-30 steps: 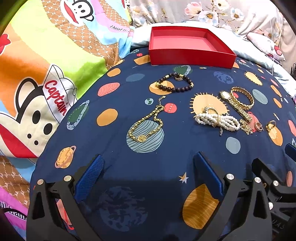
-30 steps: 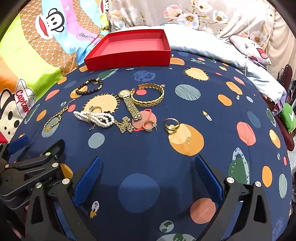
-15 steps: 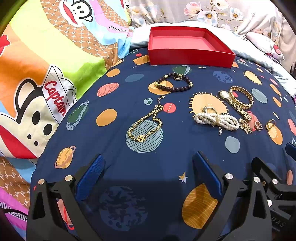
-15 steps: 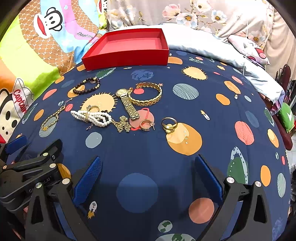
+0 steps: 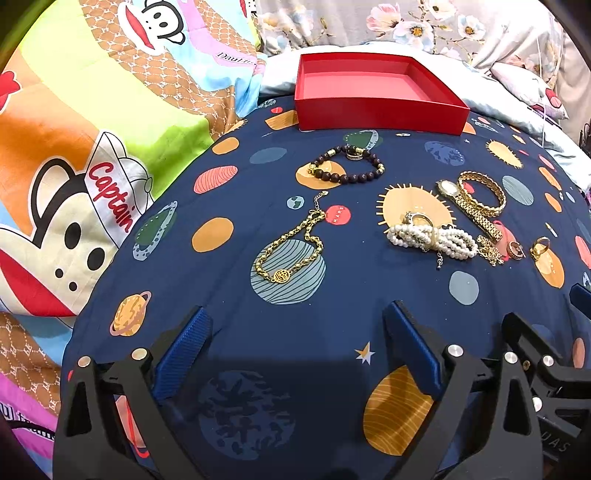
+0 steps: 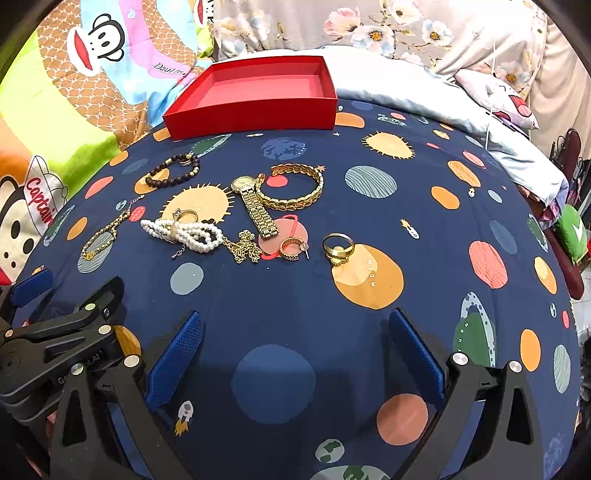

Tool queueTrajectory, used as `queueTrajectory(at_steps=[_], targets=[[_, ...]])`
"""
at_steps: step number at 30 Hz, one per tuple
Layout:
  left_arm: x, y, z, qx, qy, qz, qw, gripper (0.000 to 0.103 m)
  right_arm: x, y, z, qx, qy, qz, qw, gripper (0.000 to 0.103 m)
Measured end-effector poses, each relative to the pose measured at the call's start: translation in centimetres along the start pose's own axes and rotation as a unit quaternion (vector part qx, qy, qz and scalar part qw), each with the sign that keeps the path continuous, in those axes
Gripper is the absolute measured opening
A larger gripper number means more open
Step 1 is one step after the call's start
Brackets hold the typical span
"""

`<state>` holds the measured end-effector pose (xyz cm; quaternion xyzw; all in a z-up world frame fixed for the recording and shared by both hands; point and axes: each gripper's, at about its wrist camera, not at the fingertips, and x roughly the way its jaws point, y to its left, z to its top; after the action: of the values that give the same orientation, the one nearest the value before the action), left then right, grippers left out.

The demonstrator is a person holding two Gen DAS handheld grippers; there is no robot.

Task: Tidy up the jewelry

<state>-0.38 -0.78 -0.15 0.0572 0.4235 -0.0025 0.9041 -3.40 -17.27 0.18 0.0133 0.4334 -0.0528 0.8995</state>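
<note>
An empty red box (image 5: 376,96) (image 6: 255,99) stands at the back of the navy planet-print bedspread. In front of it lie a dark bead bracelet (image 5: 347,170) (image 6: 171,171), a gold chain bracelet (image 5: 290,247) (image 6: 103,234), a pearl bracelet (image 5: 432,238) (image 6: 184,232), a gold watch (image 5: 469,206) (image 6: 255,205), a gold bangle (image 6: 291,186), a thin gold chain (image 6: 245,251), an earring (image 6: 291,249) and a gold ring (image 6: 338,249). My left gripper (image 5: 295,332) is open and empty, nearest the gold chain bracelet. My right gripper (image 6: 295,332) is open and empty, nearest the ring.
A cartoon-monkey quilt (image 5: 92,147) lies at the left. A pale blue blanket (image 6: 443,103) and floral pillows (image 6: 369,29) lie behind the box. The bed's right edge drops off near a green object (image 6: 572,232).
Both grippers have moved slightly; the views have shifted a little toward the jewelry. Nothing on the bed has moved.
</note>
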Motion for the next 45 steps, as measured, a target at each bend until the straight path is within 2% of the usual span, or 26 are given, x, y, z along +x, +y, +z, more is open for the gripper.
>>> queueTrajectory(at_steps=[45], targets=[[-0.02, -0.26, -0.08, 0.005, 0.000, -0.009, 0.9999, 0.091, 0.59, -0.37, 0.01, 0.011, 0.019, -0.009, 1.000, 0.098]])
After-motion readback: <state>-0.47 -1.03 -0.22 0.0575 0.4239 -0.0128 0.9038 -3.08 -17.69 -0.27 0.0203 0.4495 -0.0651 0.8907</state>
